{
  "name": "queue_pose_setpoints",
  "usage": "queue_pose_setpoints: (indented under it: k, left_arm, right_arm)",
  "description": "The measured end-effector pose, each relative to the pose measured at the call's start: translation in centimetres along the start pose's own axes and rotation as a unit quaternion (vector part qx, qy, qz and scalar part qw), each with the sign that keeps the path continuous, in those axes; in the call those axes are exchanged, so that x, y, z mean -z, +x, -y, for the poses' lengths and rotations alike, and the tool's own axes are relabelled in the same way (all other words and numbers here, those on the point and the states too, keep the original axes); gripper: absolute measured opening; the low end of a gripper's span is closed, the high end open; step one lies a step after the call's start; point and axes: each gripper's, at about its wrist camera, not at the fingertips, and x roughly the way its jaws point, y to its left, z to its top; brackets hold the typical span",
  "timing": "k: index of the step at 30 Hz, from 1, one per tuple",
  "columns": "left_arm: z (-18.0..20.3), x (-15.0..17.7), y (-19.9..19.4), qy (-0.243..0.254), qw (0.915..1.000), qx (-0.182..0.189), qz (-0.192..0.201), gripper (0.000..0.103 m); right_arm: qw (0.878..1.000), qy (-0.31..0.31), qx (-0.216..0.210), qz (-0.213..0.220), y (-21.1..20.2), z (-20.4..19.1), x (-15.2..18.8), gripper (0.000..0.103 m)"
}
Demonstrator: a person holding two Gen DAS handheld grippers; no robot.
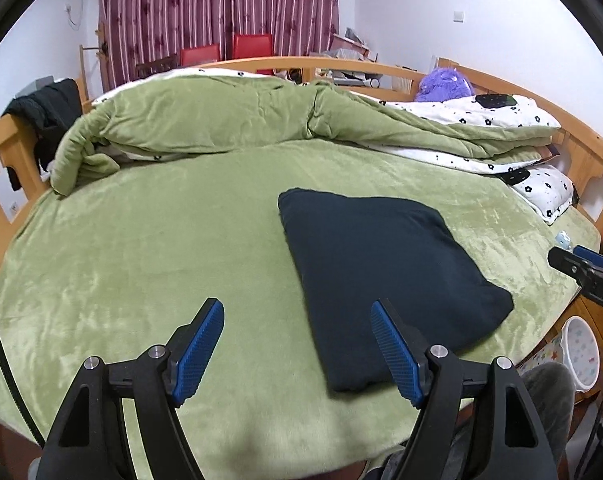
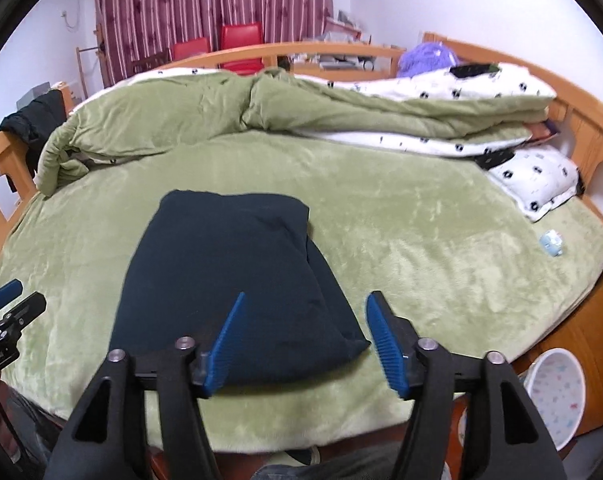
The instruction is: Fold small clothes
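A folded dark navy fabric garment (image 1: pixel 385 280) is seen lying flat on the green plush bed cover (image 1: pixel 161 248), toward the near edge of the bed. In the left wrist view it is placed to the right of centre, and the black tip of the right gripper (image 1: pixel 581 264) is caught at the far right edge. In the right wrist view the same garment (image 2: pixel 225 280) is set left of centre, with the left gripper (image 2: pixel 9 300) glimpsed at the left edge. A small pale blue object (image 2: pixel 552 242) on the cover at the right is shown plainly only there; a white patterned waste bin (image 2: pixel 557 392) beside the bed is shown more fully there.

The left gripper (image 1: pixel 297 320) is held with its jaws spread wide, nothing between the blue ribbed pads (image 1: pixel 199 356), the garment untouched. The right gripper (image 2: pixel 305 312) is likewise released, jaws wide apart above the garment's near right corner, nothing grasped.
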Motion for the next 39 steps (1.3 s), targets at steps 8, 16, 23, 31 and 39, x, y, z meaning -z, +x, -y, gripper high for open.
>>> queue_pose_setpoints:
  k: [8,16,23,31,39]
  left_arm:
    - [0.8,0.2,-4.2,0.012,0.9996,-0.012,0.021,0.08]
    - [1.0,0.6,-6.8,0.014,0.9986,-0.03,0.041,0.083]
    - [0.5,1.0,-8.0,0.009,0.9982,-0.035,0.048,0.083]
    - [0.1,1.1,-8.4,0.003,0.9983,-0.032,0.047,0.083]
    - [-0.1,1.1,-8.5,0.003,0.9983,-0.032,0.048,0.083]
  right_arm:
    - [0.999,-0.009,0.009,0.046,-5.7,-0.3,1.4,0.096]
    - [0.998,-0.016,0.005,0.057,-8.1,-0.8,2.0,0.098]
    - [0.998,-0.013,-0.003,0.059,-9.1,-0.6,2.3,0.098]
    - [0.998,-0.014,-0.003,0.058,-9.2,-0.7,2.3,0.098]
    - [0.998,-0.015,-0.006,0.055,-9.4,-0.9,2.8,0.098]
